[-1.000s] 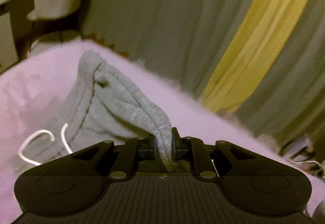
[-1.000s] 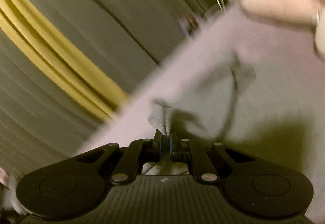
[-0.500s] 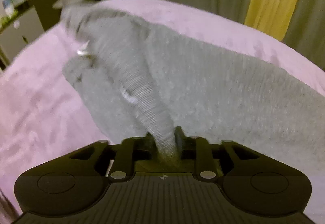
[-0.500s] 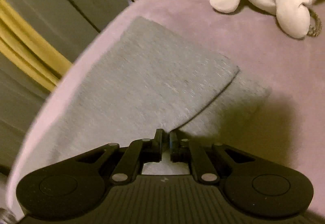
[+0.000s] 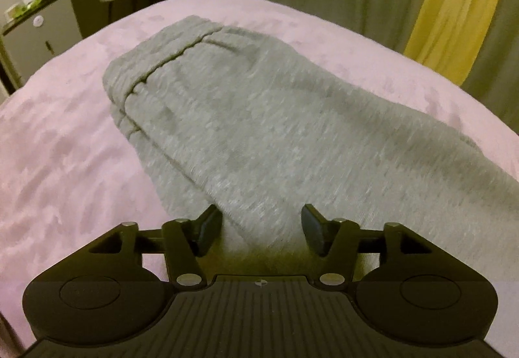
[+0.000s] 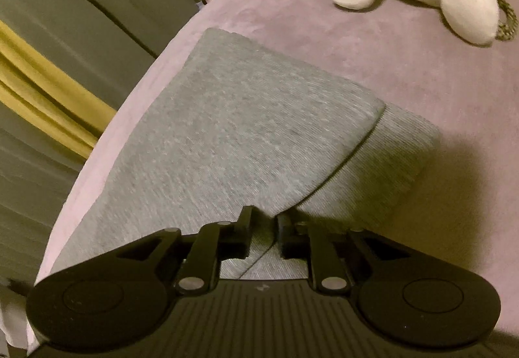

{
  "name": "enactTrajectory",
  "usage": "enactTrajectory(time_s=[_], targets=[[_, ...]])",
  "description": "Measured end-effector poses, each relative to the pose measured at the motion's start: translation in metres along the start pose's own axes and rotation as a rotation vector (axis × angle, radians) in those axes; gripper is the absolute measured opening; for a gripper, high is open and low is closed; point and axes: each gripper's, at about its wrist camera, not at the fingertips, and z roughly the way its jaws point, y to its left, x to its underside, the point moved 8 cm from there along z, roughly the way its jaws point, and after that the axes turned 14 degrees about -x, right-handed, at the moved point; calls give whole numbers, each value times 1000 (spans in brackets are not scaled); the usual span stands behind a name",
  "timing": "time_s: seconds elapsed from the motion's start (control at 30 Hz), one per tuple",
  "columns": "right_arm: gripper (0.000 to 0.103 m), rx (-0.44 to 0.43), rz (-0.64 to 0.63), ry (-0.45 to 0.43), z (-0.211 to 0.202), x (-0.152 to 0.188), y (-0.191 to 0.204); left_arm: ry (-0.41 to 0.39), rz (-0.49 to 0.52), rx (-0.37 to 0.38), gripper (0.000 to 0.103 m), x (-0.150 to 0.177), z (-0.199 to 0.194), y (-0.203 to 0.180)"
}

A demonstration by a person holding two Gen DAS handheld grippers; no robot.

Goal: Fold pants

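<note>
Dim, warm yellowish light tints both views. A heavy shadow falls on the bed (image 6: 454,195) right of the grey pants (image 6: 246,137). Fisheye distortion bows the bed's edges, and the pants' weave (image 5: 292,130) looks smeared and soft.

Left gripper (image 5: 262,229) and right gripper (image 6: 263,233): matt black plastic; ribbed central housing with a small white mark; two round side discs; silver pivot pins; flat black fingertip pads.
</note>
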Motion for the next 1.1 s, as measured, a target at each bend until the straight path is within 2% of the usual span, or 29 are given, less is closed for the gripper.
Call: enactTrajectory(time_s=[0.07, 0.17, 0.2, 0.27, 0.33, 0.4, 0.47, 0.53, 0.6, 0.63, 0.73, 0.83, 0.93, 1.0, 1.07, 1.1], targets=[[33, -11, -20, -4, 3, -1, 5, -3, 10, 3, 53, -1, 2, -2], [33, -12, -49, -20, 5, -2, 11, 10, -2, 5, 43, -1, 4, 0], [31, -15, -51, -26, 5, -3, 12, 14, -8, 10, 38, -2, 3, 1], [12, -28, -47, -54, 1, -6, 12, 21, -18, 18, 33, -3, 1, 4], [12, -64, -22, -72, -4, -8, 9, 28, -32, 30, 28, -5, 0, 7], [14, -83, 2, -71, -2, -10, 6, 47, -52, 42, 26, -5, 1, 9], [32, -81, 27, -36, 5, -10, 3, 59, -62, 48, 26, -6, 1, 10], [33, -74, 17, -29, 11, -12, 5, 66, -61, 48, 23, -7, 1, 9], [22, -58, -6, -46, 12, -17, 10, 66, -60, 55, 20, -9, -2, 9], [4, -51, -17, -58, 11, -21, 14, 64, -64, 62, 19, -12, -5, 10], [4, -69, -44, -99, -5, -29, 28, 50, -84, 94, 18, -18, -15, 14], [4, -146, -71, -196, -41, -39, 48, 29, -72, 107, 17, -21, -27, 18], [4, -176, -79, -247, -70, -38, 48, 15, -64, 123, 17, -16, -34, 25], [4, -135, -73, -221, -71, -32, 32, 34, -58, 120, 19, -9, -26, 28], [5, -47, -76, -147, -53, -19, 8, 93, -34, 94, 23, 4, -9, 26], [5, -7, -73, -97, -42, -13, -3, 110, -28, 82, 31, 10, -2, 25]])
